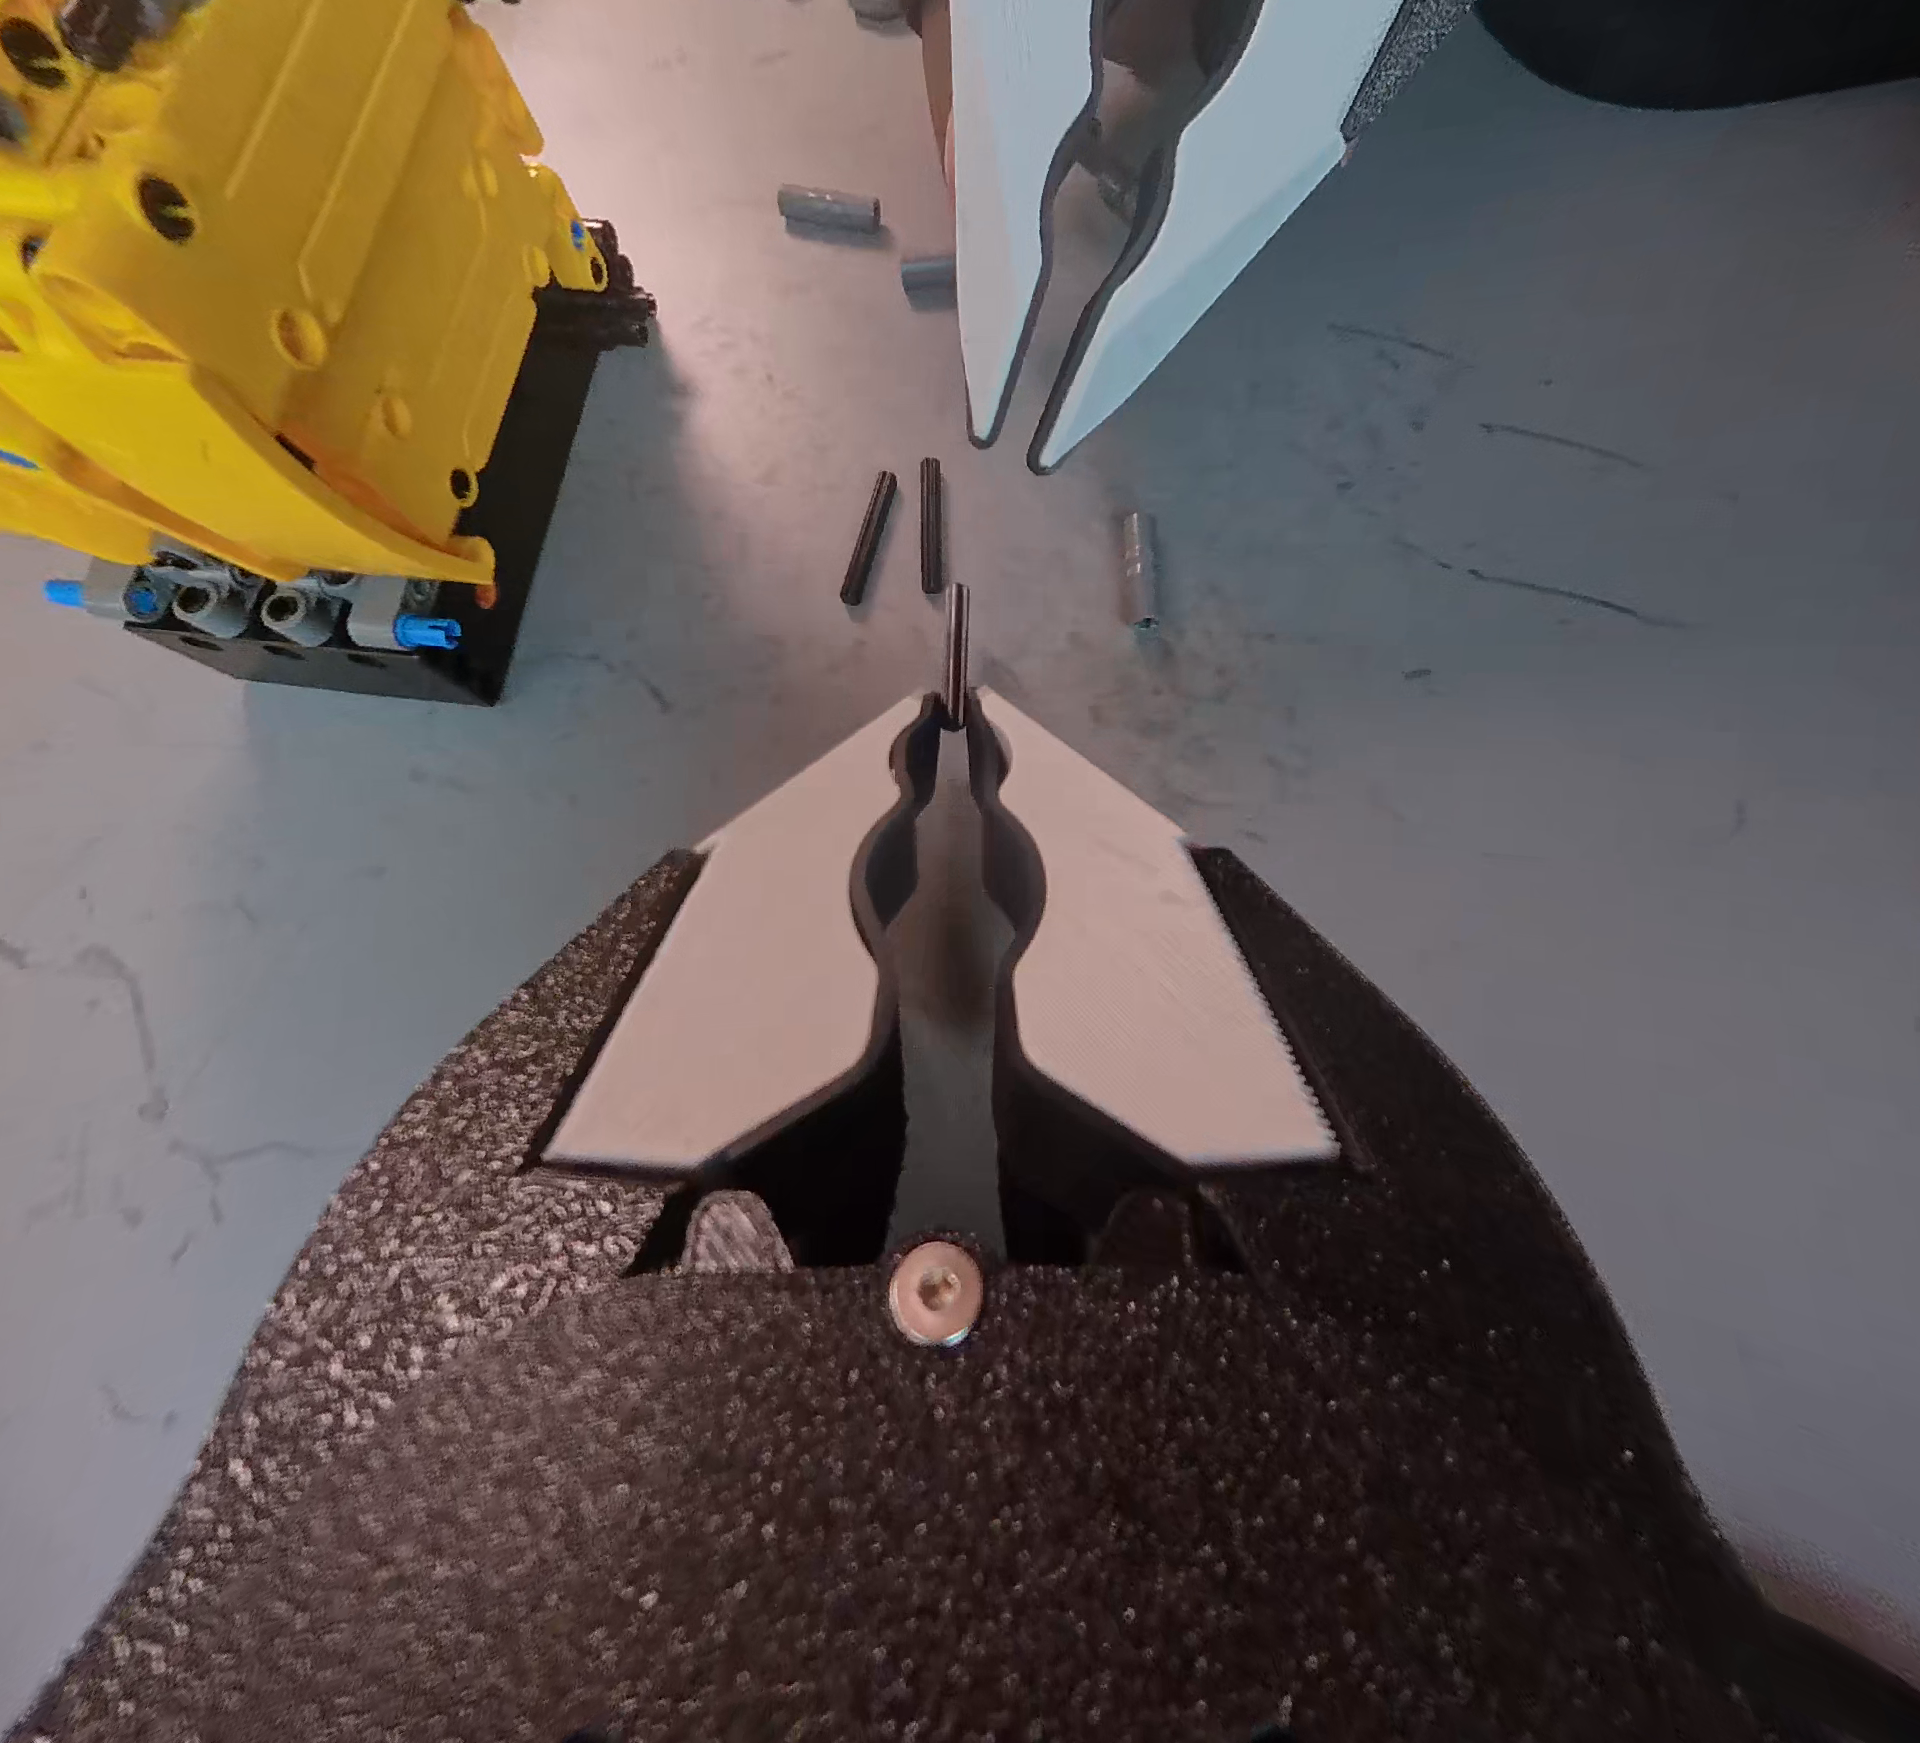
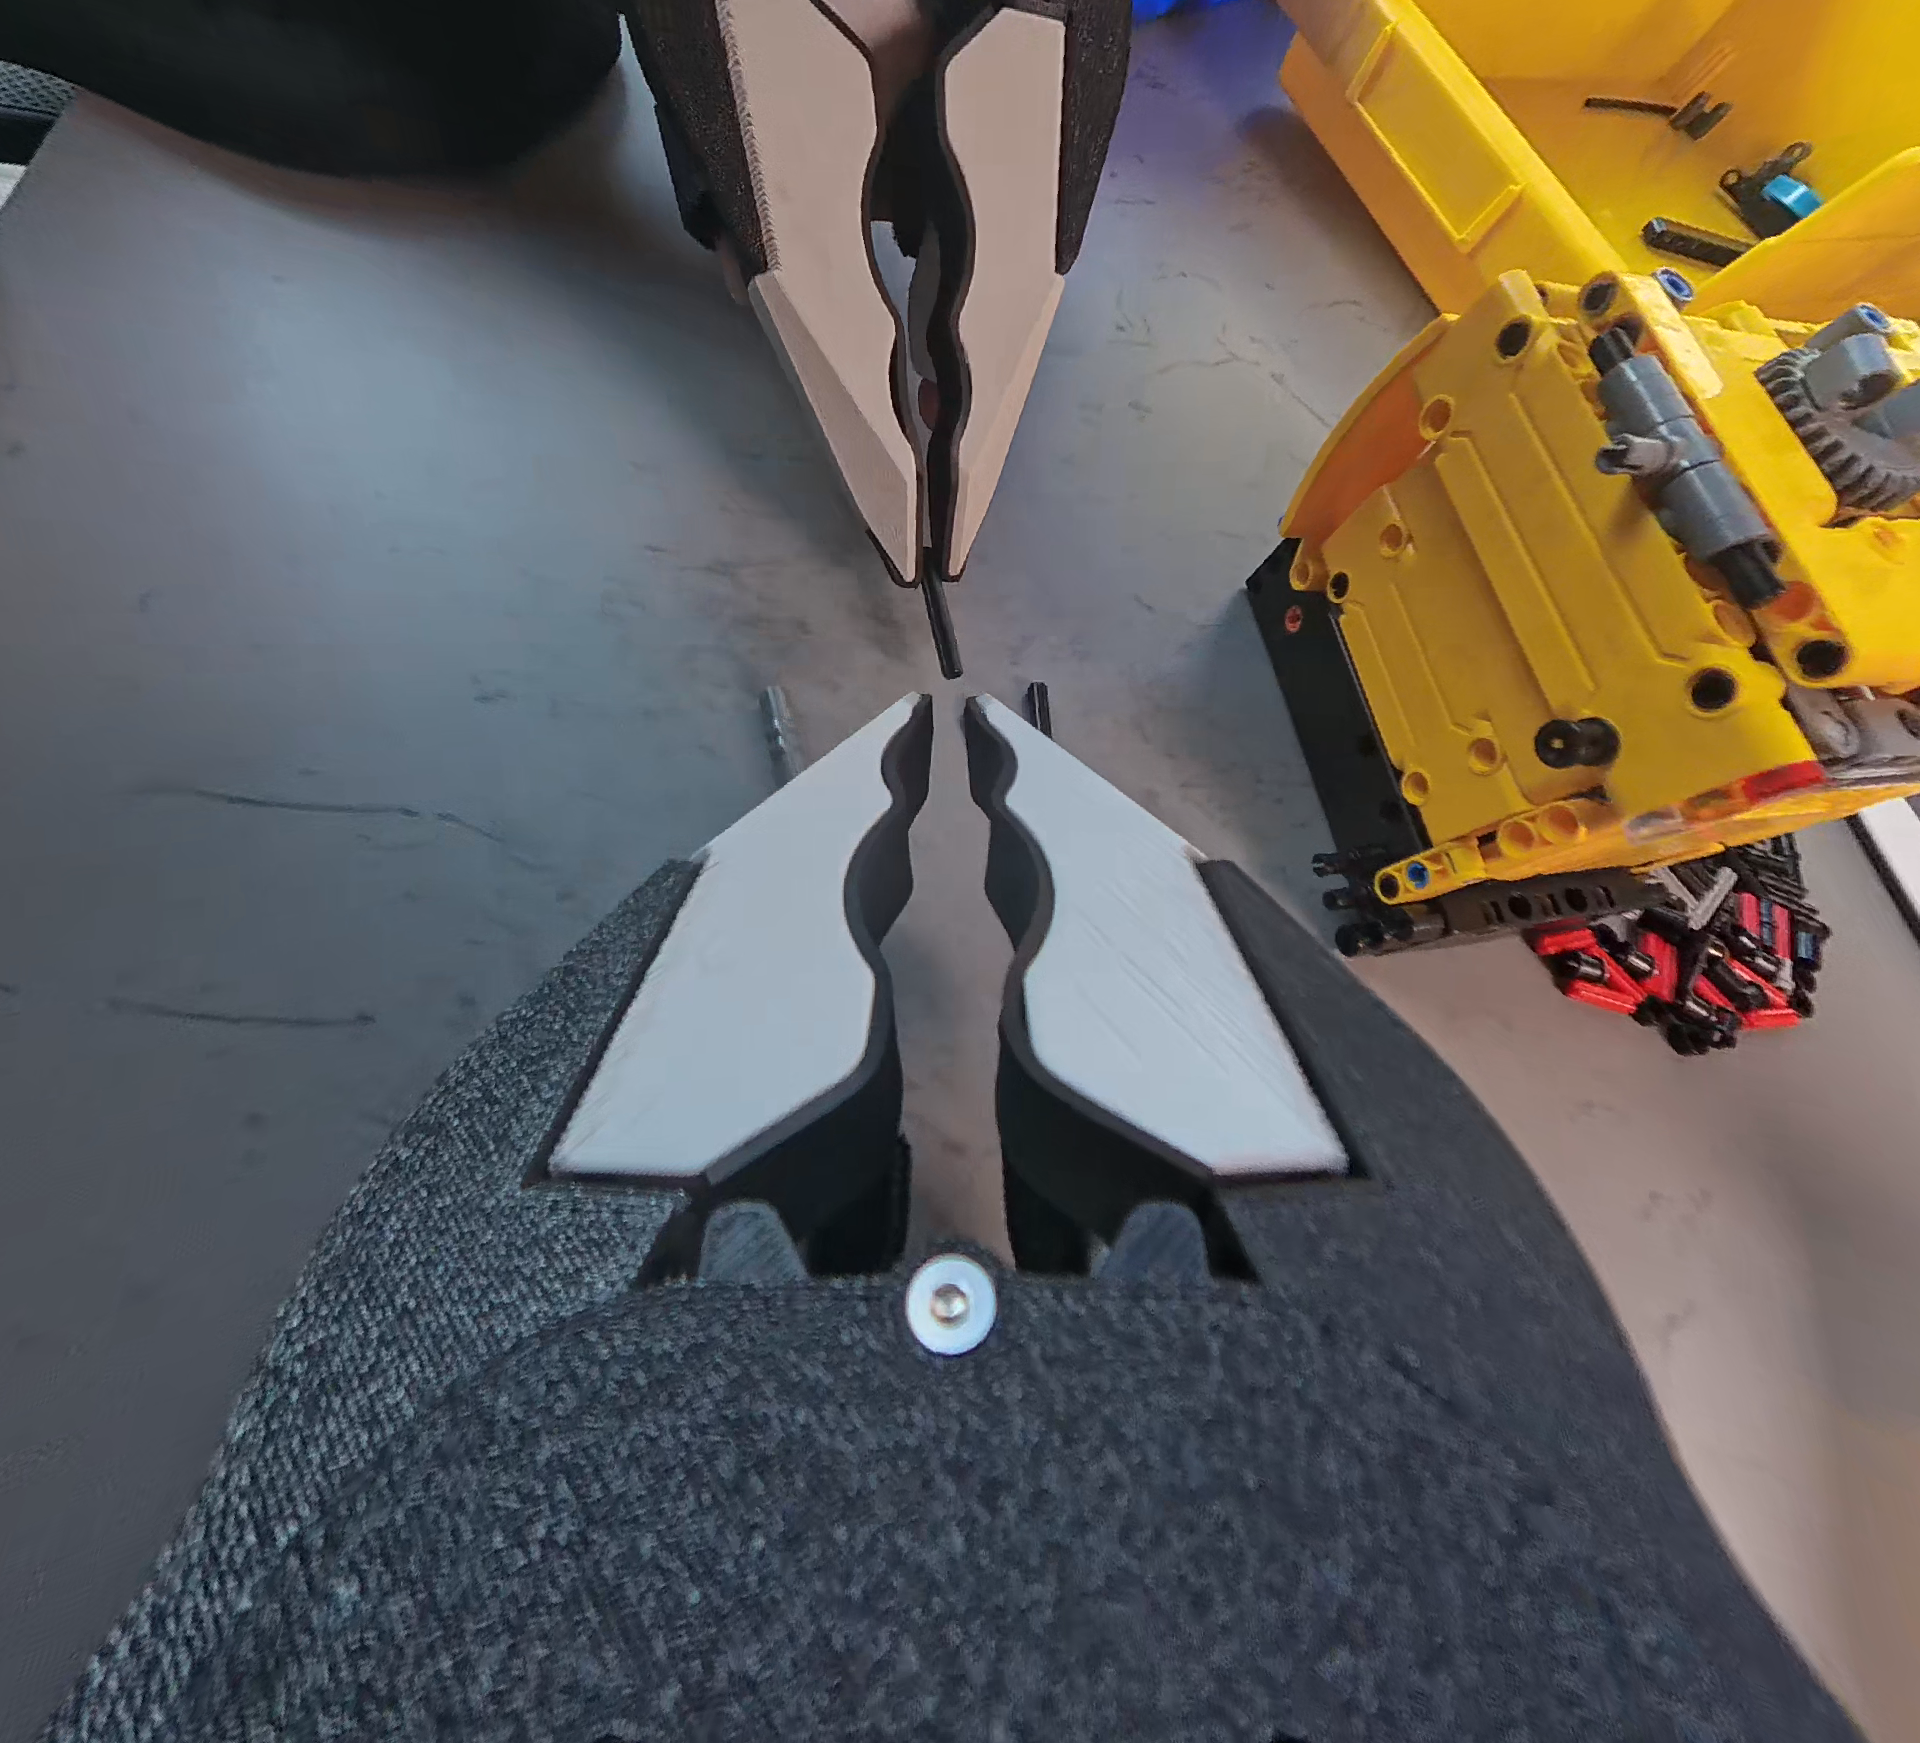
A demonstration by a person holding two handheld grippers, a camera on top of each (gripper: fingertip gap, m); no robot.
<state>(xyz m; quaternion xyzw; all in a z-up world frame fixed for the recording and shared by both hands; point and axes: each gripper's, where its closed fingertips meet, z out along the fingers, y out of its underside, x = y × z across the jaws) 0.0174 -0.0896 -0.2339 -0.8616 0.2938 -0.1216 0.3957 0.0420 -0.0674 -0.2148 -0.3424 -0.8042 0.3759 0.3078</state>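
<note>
On the grey table (image 1: pixel 1455 758) | my left gripper (image 1: pixel 954 714) pinches a black axle (image 1: pixel 957 649) by one end, leaving its length free | right gripper (image 2: pixel 948 704) slightly spread, tips facing it, apart | two axles (image 1: pixel 899 540) lie between | yellow model (image 1: pixel 260 239) aside.

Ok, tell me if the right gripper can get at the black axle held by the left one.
Probably yes. The right gripper is open, and its tips sit just short of the black axle, which sticks out free from the left gripper, with nothing between them.
</note>
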